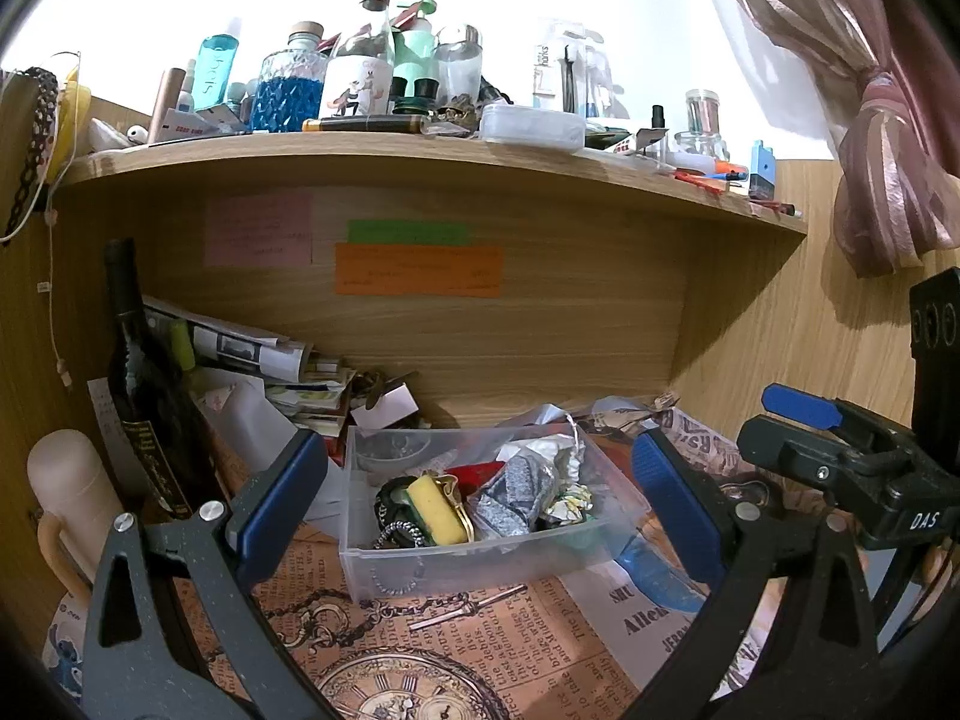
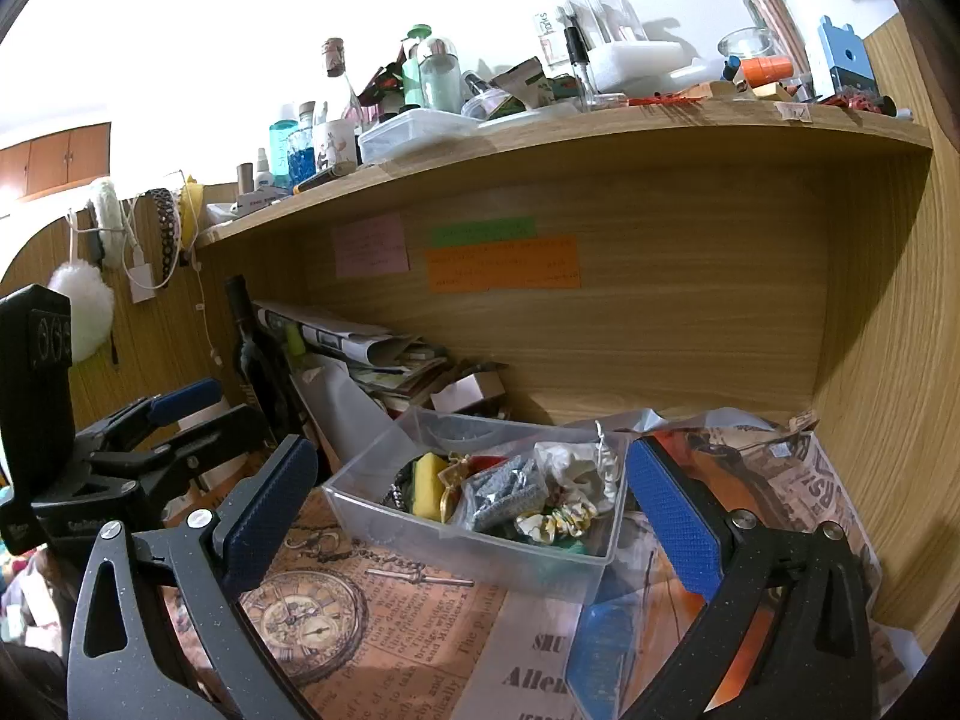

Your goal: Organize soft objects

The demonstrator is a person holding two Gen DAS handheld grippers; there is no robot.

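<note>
A clear plastic bin [image 1: 420, 570] [image 2: 420, 546] stands on the newspaper-print desk under a wooden shelf. It holds a yellow sponge [image 1: 435, 510] [image 2: 427, 483], a grey cloth bundle [image 1: 519, 495] [image 2: 504, 495], a pale crumpled fabric [image 2: 576, 471] and a floral scrunchie [image 2: 558, 522]. My left gripper [image 1: 480, 480] is open and empty, its blue pads on either side of the bin. My right gripper [image 2: 474, 492] is open and empty, also framing the bin. The right gripper [image 1: 840, 444] shows at the right of the left wrist view, the left gripper [image 2: 150, 432] at the left of the right wrist view.
A dark wine bottle [image 1: 147, 396] [image 2: 255, 354] and stacked papers [image 1: 258, 354] stand at the back left. A cream flask [image 1: 72, 486] stands at the left. A blue packet [image 2: 606, 648] lies right of the bin. The shelf top [image 1: 420, 150] is crowded with bottles.
</note>
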